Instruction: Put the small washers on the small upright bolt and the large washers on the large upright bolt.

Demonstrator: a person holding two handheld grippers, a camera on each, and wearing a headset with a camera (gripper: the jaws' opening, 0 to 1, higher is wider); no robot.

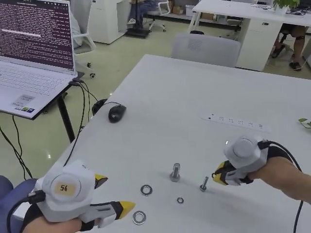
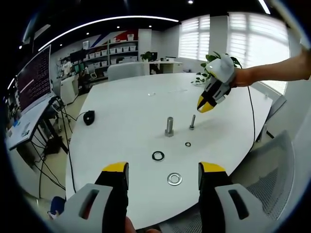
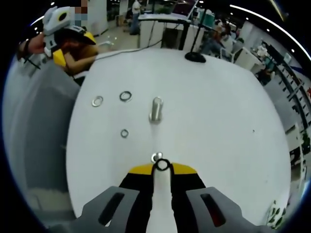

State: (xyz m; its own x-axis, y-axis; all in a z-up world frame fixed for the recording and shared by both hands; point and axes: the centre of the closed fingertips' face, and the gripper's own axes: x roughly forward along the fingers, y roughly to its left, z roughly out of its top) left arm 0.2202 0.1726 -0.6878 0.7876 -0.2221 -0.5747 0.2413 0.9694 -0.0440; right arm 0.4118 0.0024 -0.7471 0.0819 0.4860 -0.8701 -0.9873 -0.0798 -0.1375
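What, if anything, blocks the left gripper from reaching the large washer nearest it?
Nothing visible, so likely yes. The left gripper is open, the large washer lies flat on the table just ahead of its jaws, and the right gripper is off by the small bolt.

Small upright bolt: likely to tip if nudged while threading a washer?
Probably yes: the small upright bolt stands on its head, slim and tall, seemingly unfixed on the smooth table. Once down, it would likely roll. The large bolt looks stockier, so steadier.
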